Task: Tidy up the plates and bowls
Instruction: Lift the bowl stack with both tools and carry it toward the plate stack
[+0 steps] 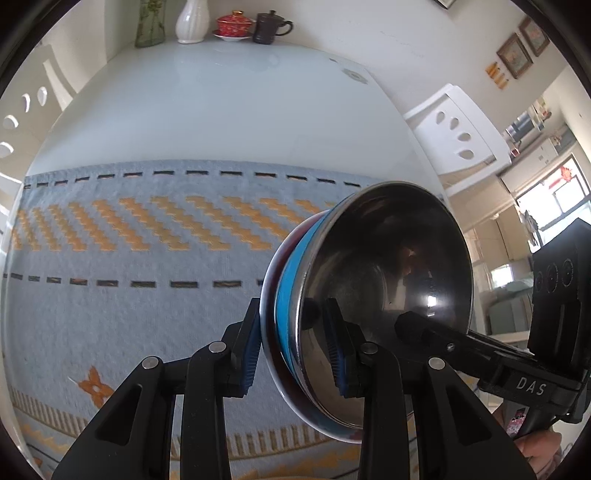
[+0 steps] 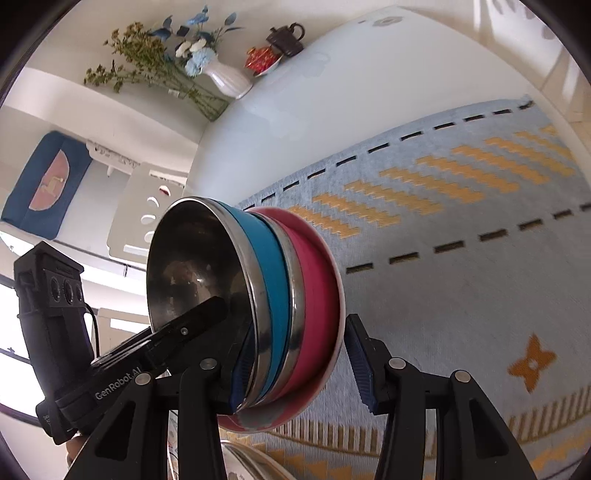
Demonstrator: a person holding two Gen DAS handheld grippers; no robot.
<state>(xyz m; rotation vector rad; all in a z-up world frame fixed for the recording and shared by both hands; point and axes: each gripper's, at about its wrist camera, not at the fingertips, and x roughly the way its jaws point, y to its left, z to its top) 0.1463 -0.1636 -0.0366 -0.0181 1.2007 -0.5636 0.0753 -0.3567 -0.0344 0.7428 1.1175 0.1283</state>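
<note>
A nested stack of steel bowls is tipped on edge above the mat: a blue-sided bowl [image 1: 286,291] with a shiny inside [image 1: 388,280], a red one [image 2: 317,295] behind it, and a plate-like red rim [image 2: 338,291]. My left gripper [image 1: 291,354] is shut on the stack's rim, one finger inside the top bowl. My right gripper [image 2: 299,369] straddles the same stack from the other side; its right pad [image 2: 360,365] stands a little off the red rim. The right finger [image 1: 424,332] reaches into the bowl.
A blue and orange woven mat [image 1: 147,258] covers the near part of the white table [image 1: 221,103]. A vase [image 1: 192,22], a red lidded cup [image 1: 233,24] and a dark mug [image 1: 269,27] stand at the far edge. White chairs [image 1: 458,129] stand beside. A metal plate rim [image 2: 255,461] lies below.
</note>
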